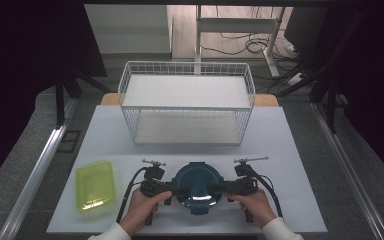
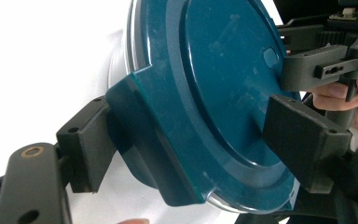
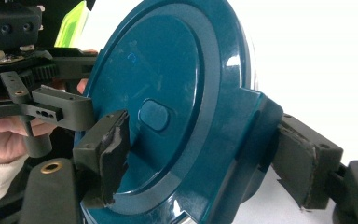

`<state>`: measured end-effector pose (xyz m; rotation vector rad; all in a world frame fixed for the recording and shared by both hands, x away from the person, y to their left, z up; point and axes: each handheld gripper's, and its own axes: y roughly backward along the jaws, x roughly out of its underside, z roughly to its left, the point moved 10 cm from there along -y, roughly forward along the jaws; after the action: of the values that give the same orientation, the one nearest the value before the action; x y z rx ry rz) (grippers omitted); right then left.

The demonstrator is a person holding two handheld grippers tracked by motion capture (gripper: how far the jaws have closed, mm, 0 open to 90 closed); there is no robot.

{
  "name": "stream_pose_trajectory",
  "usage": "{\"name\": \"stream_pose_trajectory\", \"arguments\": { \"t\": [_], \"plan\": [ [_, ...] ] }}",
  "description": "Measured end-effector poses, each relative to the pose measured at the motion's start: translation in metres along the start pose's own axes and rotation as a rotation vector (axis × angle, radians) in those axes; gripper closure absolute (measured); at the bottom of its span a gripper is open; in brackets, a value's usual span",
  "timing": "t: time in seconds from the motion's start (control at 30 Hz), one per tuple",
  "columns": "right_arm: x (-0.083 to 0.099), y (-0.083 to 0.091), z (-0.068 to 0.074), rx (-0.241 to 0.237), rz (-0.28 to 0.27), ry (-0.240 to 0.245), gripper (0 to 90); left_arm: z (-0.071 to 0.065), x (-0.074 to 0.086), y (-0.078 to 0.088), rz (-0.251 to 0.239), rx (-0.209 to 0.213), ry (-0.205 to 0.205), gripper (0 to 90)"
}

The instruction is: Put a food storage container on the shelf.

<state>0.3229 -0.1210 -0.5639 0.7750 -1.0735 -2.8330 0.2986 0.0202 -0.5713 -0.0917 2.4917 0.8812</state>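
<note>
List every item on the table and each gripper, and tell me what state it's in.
Round teal container: lid on, flat on the table.
Left gripper: jaws astride a lid clip.
Right gripper: jaws astride the opposite clip.
Green tub: open, empty, upright.
Wire basket: empty, upright.

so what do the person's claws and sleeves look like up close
Both the left claw and right claw are matte black, with blocky rectangular jaws showing screw holes. The right claw's pads look worn and ragged. A black cable trails from each, and the person's sleeves are white.
</note>
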Motion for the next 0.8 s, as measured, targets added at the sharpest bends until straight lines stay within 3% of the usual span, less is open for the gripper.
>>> {"name": "stream_pose_trajectory", "arguments": {
  "t": [0.17,0.3,0.5,0.8],
  "plan": [
    [0.001,0.003,0.003,0.009,-0.020,-0.017,27.2,-0.006,0.002,0.004,-0.013,-0.023,-0.015,23.5],
    [0.006,0.007,0.007,0.017,-0.071,-0.034,29.0,-0.010,0.006,0.006,-0.027,-0.036,-0.035,25.8],
    [0.012,0.010,0.010,0.033,-0.085,-0.036,29.3,-0.014,0.009,0.006,-0.039,-0.032,-0.034,26.2],
    [0.013,0.013,0.010,0.025,-0.107,-0.076,31.7,-0.020,0.009,0.009,-0.046,-0.071,-0.061,28.1]
  ]
}}
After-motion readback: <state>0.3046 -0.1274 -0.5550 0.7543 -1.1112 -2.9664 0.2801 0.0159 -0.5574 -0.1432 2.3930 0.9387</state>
